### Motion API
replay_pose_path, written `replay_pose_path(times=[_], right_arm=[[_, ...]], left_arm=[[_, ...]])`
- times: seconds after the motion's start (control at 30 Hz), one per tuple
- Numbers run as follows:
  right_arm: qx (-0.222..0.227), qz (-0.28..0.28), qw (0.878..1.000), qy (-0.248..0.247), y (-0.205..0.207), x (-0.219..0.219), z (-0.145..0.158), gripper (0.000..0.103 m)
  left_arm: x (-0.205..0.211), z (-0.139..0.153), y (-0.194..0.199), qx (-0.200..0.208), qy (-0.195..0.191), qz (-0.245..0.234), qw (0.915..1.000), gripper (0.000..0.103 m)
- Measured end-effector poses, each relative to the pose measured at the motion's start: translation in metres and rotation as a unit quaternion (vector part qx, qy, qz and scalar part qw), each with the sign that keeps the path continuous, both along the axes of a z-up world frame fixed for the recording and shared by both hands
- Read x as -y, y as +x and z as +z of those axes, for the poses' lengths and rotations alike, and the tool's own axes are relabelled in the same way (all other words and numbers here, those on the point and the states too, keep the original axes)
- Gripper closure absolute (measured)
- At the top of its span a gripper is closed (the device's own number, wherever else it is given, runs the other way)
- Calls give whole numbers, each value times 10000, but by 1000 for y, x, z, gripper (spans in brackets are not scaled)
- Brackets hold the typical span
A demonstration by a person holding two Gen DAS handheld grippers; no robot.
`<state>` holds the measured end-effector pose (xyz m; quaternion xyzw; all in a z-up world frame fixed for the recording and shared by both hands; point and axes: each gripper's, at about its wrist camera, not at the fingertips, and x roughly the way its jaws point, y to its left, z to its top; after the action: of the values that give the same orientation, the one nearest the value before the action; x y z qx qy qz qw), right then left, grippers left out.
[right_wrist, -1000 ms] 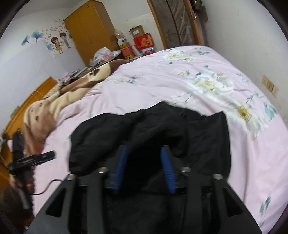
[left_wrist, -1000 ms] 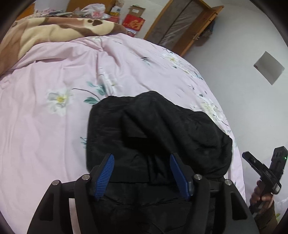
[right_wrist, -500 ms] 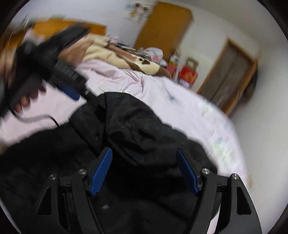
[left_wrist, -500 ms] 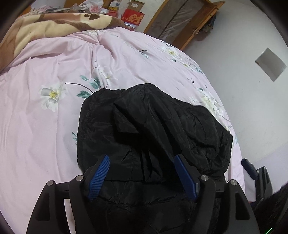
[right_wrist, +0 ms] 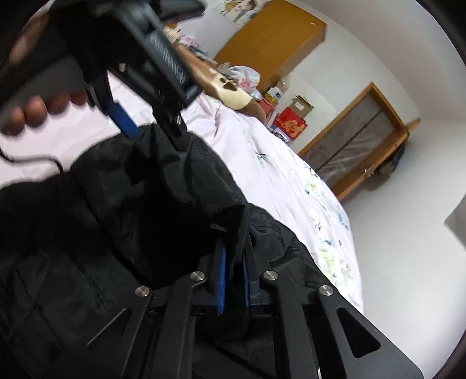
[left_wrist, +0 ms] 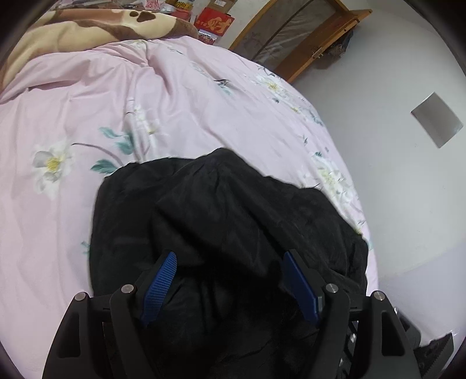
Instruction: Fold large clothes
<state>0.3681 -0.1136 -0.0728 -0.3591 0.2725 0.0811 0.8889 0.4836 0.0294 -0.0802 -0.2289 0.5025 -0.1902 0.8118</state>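
A black padded jacket (left_wrist: 218, 210) lies bunched on the pink floral bed cover (left_wrist: 174, 102), near the bed's front edge. My left gripper (left_wrist: 230, 255) hovers over the jacket's near part with its blue pads wide apart and no fabric pinched between them. In the right wrist view the jacket (right_wrist: 131, 204) fills the lower left. There my right gripper (right_wrist: 234, 247) is shut on a raised fold of the jacket's edge. The left gripper (right_wrist: 155, 137) and the hand (right_wrist: 35, 110) holding it show at the upper left, tips down at the jacket.
A brown and beige blanket (left_wrist: 72, 26) lies at the far end of the bed. Behind it stand a red box (left_wrist: 214, 22), a wooden door (left_wrist: 291, 38) and an orange wardrobe (right_wrist: 271, 40). A white wall (left_wrist: 407, 204) runs close along the bed's right side.
My right gripper rolled, came down onto the jacket's edge and closed from wide apart onto a fold. My left gripper slid slightly over the jacket and stayed open.
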Motion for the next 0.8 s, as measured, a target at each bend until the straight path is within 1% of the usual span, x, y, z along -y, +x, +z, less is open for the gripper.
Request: replay_pose_path(times=[0.1,0.17,0.23,0.3,0.37,0.4,0.47,0.5,0.53,0.57,0.6,0.63,0.67,0.7,0.73,0.77,0.8], right_arm=[[176,-98,9992,335,-4,6,19,98],[211,-160,9978,613,-5,11,31,99],[190,-173,9963,825,-6,13,39,99],[134,-96,9958,904,-9,12,41,99],[107,36,9959,894,-15,8,39,99],[67,120,9956,922,-19,5,38,99],[-27,213,9949,985,-25,2,34,99],[-47,230,9949,982,-27,1,32,99],[-93,241,9945,1018,-27,1,31,99],[-206,255,9928,1153,-27,2,29,99],[-376,249,9905,1297,-26,2,27,99],[-476,238,9897,1329,-23,3,24,99],[-588,235,9886,1363,-24,2,21,99],[-682,217,9872,1426,-22,2,18,99],[-769,186,9853,1512,-21,3,17,99],[-844,152,9839,1569,-21,4,16,99],[-867,125,9833,1596,-21,4,16,99]], left_arm=[[4,4,7,27,-322,-44,9995,28],[8,3,17,-53,-458,7,9989,24],[8,1,28,-91,-600,254,9978,24],[6,2,38,-70,-729,400,9965,24],[3,9,46,63,-715,617,9955,24],[-1,15,50,273,-639,756,9947,24],[-6,24,49,637,-314,1029,9922,24],[-9,27,46,921,-17,1181,9887,24],[-13,24,42,988,403,1333,9853,24],[-14,19,43,879,564,1311,9859,24],[-15,12,44,678,726,1166,9882,24],[-18,4,43,472,868,1082,9892,24],[-20,3,40,418,987,1090,9883,24],[-22,4,34,460,1034,1069,9878,24],[-23,12,27,605,1040,1052,9871,24],[-23,17,23,674,1109,1061,9858,24],[-20,27,19,825,1235,1073,9831,24]])
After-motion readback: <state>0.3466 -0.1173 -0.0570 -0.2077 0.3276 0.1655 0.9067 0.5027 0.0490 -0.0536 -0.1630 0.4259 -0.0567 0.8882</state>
